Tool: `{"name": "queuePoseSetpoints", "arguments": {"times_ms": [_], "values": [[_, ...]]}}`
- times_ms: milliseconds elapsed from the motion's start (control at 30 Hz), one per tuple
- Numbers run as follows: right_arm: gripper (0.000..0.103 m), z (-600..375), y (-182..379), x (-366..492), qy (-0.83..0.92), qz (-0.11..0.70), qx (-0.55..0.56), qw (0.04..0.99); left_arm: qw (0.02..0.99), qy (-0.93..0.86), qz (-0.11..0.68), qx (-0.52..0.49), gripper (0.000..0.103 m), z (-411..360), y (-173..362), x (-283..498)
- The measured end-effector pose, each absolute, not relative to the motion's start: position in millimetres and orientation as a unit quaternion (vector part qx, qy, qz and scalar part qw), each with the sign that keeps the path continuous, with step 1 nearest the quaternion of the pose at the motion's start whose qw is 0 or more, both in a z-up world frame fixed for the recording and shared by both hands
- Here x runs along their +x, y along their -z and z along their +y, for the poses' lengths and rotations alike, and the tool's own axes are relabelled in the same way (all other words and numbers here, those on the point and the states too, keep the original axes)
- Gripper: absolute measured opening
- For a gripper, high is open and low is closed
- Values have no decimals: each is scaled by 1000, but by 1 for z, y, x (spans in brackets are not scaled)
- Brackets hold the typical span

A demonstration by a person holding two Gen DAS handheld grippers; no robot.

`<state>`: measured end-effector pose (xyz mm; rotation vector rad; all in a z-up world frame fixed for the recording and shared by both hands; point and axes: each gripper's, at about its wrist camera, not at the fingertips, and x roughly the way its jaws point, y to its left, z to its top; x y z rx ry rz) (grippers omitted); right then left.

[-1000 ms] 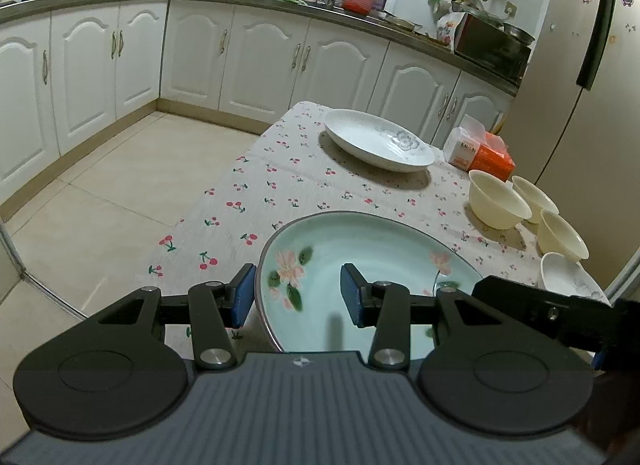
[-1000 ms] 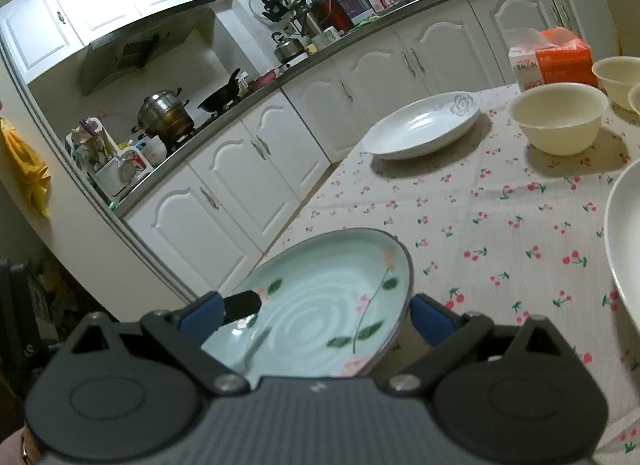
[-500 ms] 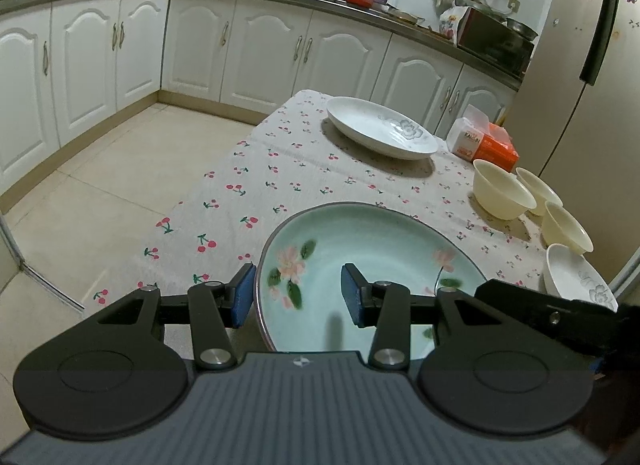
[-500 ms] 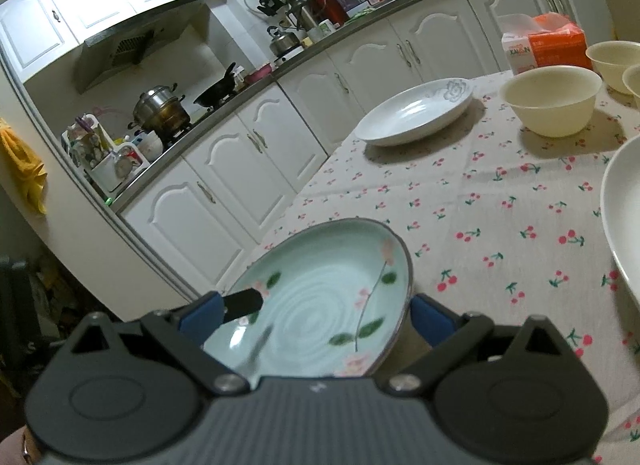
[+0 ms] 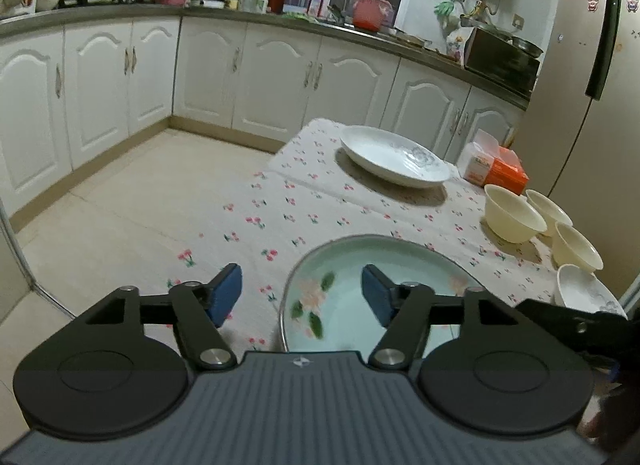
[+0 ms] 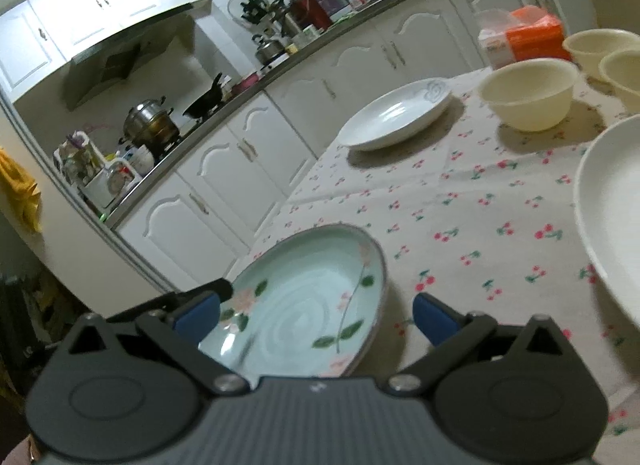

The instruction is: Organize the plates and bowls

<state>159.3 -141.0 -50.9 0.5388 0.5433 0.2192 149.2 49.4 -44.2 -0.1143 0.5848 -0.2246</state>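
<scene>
Your left gripper (image 5: 302,297) gaped wide over the green plate (image 5: 348,305) at the table's (image 5: 320,201) near edge. The right gripper (image 6: 316,315) gaped wide too. Next likely needed closing on its rim

Dim indoor light, fisheye bending, slight blur

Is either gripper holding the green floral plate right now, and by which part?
Neither. The left gripper is open astride the green floral plate's rim without pinching it; the right gripper is open around it.

orange tissue box (image 5: 494,169): print too blurred; no text legible anywhere.
</scene>
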Motion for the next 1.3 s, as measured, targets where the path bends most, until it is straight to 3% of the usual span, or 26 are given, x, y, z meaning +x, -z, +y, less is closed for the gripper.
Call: {"name": "queuePoseSetpoints", "arguments": {"times_ms": [33, 167, 1300], "values": [[102, -143, 49, 157, -103, 261, 264, 923, 952, 109, 282, -52, 96, 49, 42, 148], [102, -151, 42, 146, -85, 247, 262, 929, 958, 112, 261, -31, 103, 44, 32, 143], [102, -261, 23, 47, 102, 150, 283, 942, 929, 260, 258, 47, 103, -78, 6, 94]]}}
